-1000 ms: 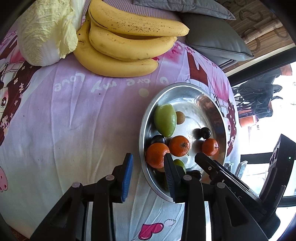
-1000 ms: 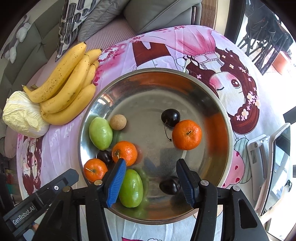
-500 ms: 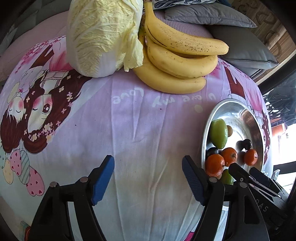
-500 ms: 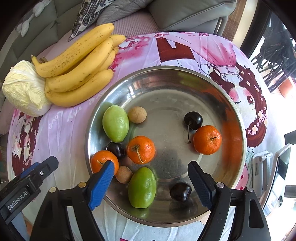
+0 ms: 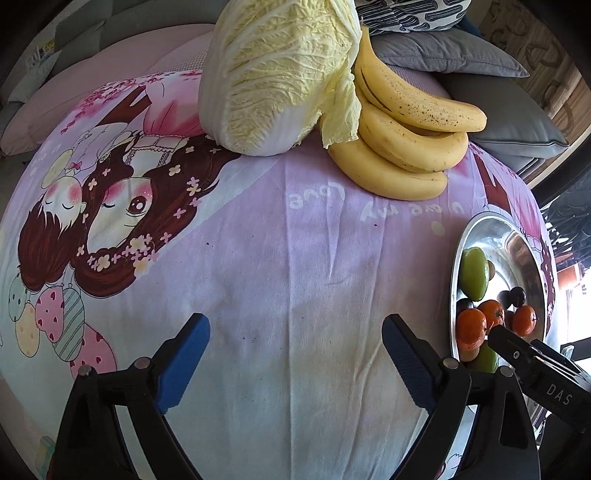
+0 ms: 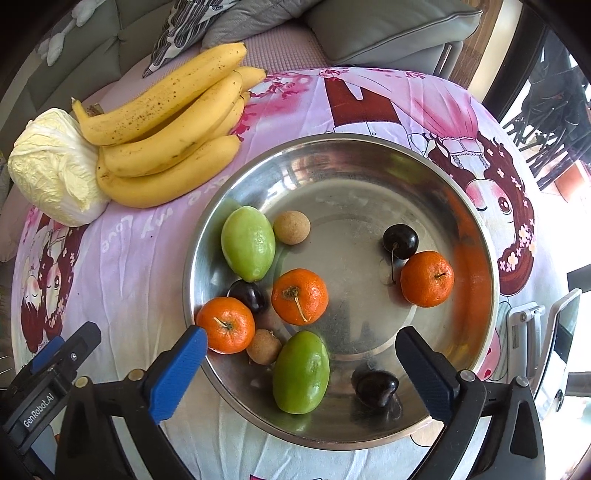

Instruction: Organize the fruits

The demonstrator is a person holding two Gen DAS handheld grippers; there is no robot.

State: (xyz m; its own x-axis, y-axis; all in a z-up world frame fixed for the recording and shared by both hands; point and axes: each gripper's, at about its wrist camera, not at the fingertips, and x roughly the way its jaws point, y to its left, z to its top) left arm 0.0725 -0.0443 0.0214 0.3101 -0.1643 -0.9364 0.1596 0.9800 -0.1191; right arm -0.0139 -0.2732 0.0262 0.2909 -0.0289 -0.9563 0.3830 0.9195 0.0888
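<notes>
A round steel bowl (image 6: 480, 236) holds three tangerines, two green fruits, dark cherries and two small brown fruits. My right gripper (image 6: 301, 345) is open and empty, held over the bowl's near side above a green fruit (image 6: 301, 371). A bunch of bananas (image 6: 166, 125) lies on the cloth left of the bowl, next to a napa cabbage (image 6: 51, 166). My left gripper (image 5: 295, 339) is open and empty over bare pink cloth. In the left wrist view the bananas (image 5: 402, 140) and cabbage (image 5: 273, 70) lie ahead, and the bowl (image 5: 456, 273) is at the right.
The table is covered by a pink cartoon-print cloth (image 5: 258, 258). Grey cushions (image 6: 388, 26) and a sofa lie behind the table. A white metal stand (image 6: 532, 332) is at the table's right edge.
My left gripper has swung left away from the bowl and opened wide. My right gripper has opened wider and drawn back from the bowl.
</notes>
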